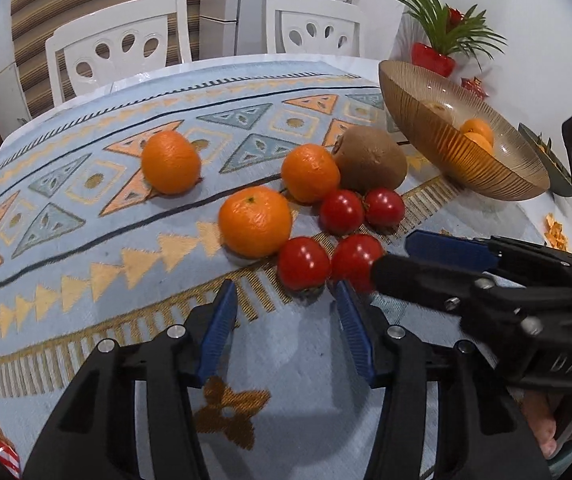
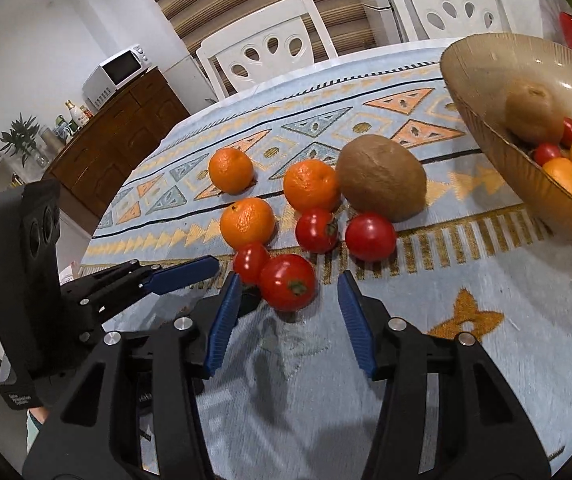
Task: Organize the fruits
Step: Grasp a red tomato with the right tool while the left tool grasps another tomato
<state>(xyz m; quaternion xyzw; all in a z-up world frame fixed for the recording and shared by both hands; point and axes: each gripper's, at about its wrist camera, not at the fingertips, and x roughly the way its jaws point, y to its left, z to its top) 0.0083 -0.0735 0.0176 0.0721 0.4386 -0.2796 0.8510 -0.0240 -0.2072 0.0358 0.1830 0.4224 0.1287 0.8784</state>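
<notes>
Straddling tomato [image 2: 287,282], right hand-held gripper [image 2: 289,294] agape

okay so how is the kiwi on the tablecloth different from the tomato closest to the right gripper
The kiwi is dull brown and fuzzy; the tomato is glossy red with a green stem scar. The kiwi is clearly larger and egg-shaped; the tomato is smaller and round. The kiwi sits farther back beside a mandarin; the tomato lies just ahead of the open right gripper. Both rest loose on the tablecloth, outside the bowl.

Both tongs, left [image 1: 284,296] and right [image 2: 289,286], gape wide.
</notes>
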